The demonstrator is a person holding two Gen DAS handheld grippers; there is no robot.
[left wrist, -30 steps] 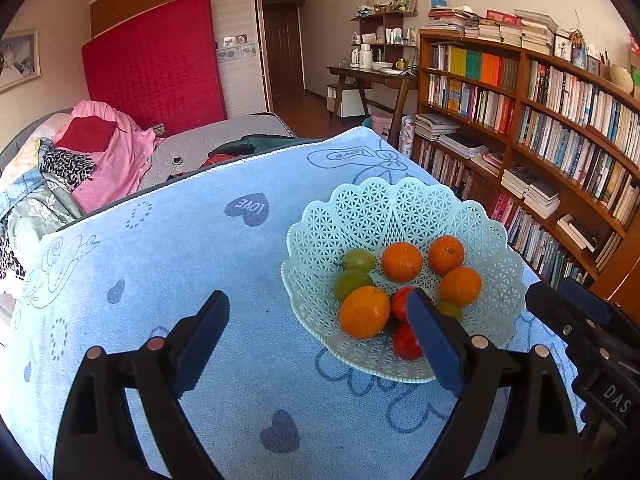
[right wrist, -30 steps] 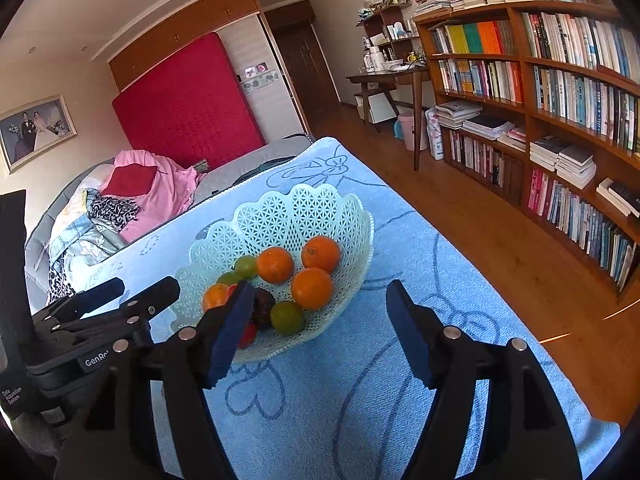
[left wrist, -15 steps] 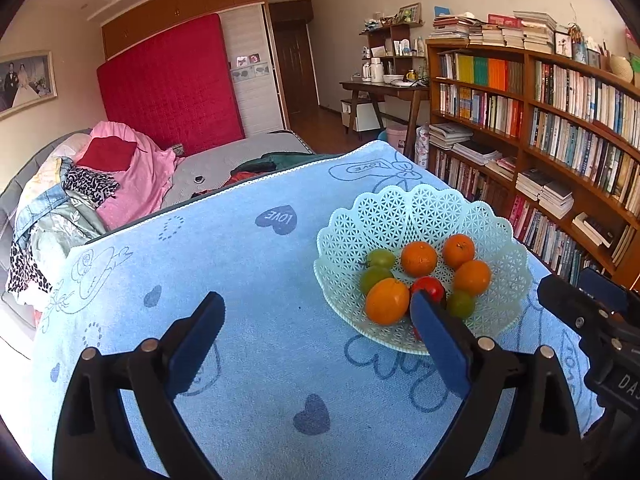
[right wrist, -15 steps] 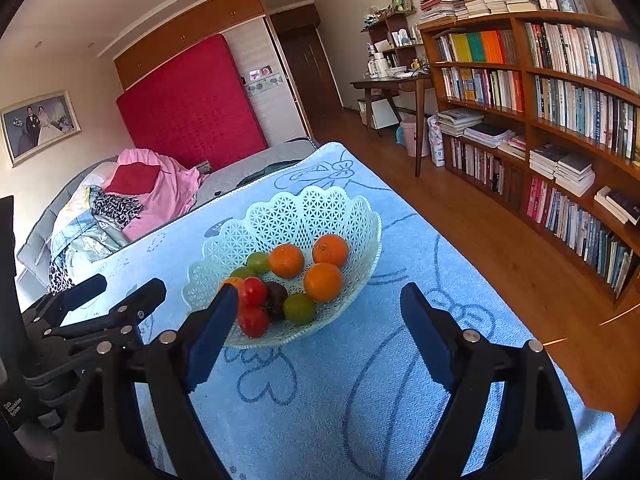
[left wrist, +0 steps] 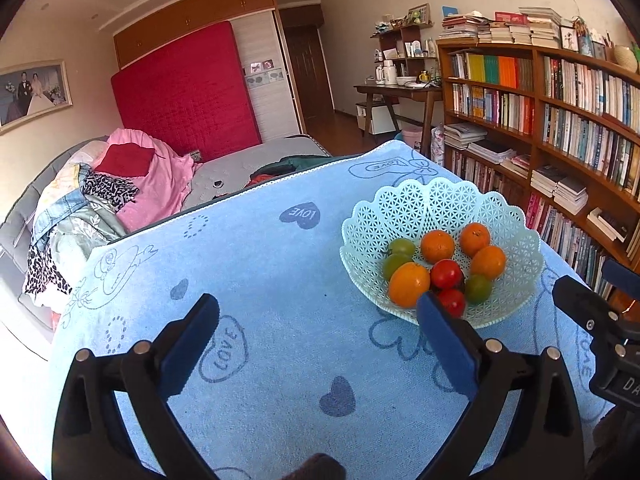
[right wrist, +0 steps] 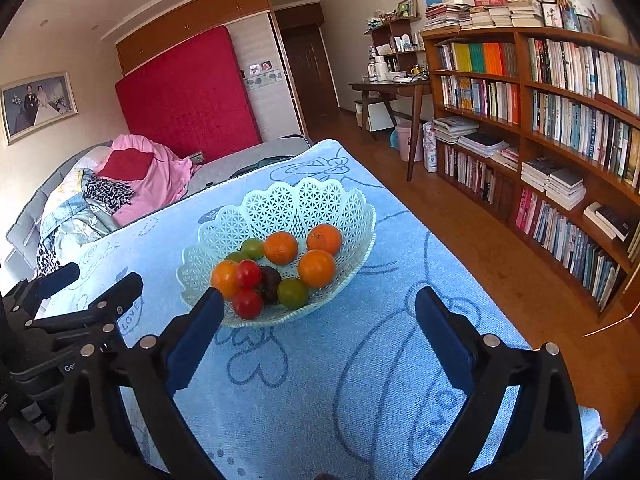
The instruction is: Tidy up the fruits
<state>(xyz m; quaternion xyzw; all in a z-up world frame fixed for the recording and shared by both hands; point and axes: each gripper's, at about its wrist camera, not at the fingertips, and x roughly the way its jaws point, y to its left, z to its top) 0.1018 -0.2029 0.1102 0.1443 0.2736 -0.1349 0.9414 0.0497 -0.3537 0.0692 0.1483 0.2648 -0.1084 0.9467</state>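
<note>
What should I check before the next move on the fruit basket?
1. Left tool open, nothing between its fingers; jaws have just been opening: ok.
2. Right tool open and empty; jaws have just been opening: ok.
3. Lattice basket upright on the blue towel: ok.
4. Fruit all inside the basket, none on the towel: ok.
5. Dark fruit type: cannot tell.
6. Tools clear of the basket: ok.
</note>
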